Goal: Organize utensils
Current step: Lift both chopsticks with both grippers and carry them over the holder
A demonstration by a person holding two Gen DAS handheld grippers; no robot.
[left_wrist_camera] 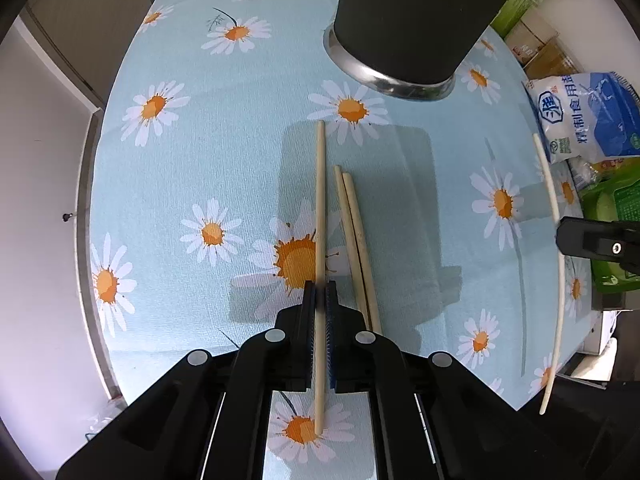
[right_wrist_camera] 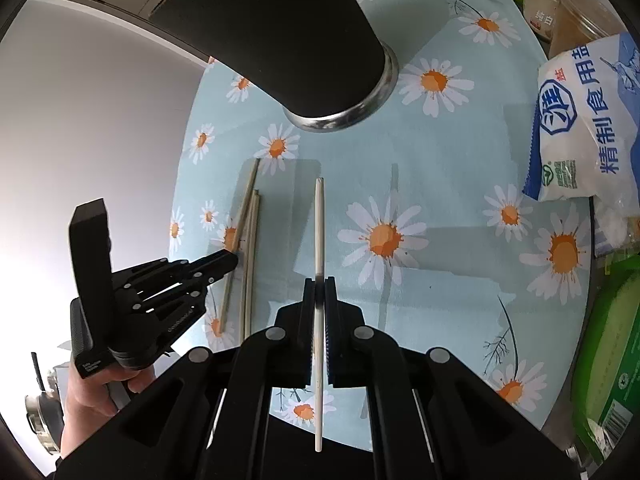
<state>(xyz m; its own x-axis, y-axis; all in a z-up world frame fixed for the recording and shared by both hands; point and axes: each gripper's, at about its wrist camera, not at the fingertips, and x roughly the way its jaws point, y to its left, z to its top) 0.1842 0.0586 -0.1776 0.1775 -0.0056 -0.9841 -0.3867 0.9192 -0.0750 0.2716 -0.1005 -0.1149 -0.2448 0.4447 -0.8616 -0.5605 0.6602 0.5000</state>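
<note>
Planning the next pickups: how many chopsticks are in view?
4. One wooden chopstick clamped in the left gripper, two wooden ones lying beside it, one white chopstick in the right gripper. None seem hidden.

Both my grippers showing matte black plastic bodies. Left gripper (left_wrist_camera: 320,292) carrying flat black fingers (left_wrist_camera: 307,320) lined with ribbed blue pads, round silver rivets capping linkage arms. Right gripper (right_wrist_camera: 319,288) wearing same black fingers, blue pads, silver rivets. From right wrist view, left gripper's boxy black handle bearing small white lettering; my hand (right_wrist_camera: 92,396) wrapping it, no sleeve showing.
</note>
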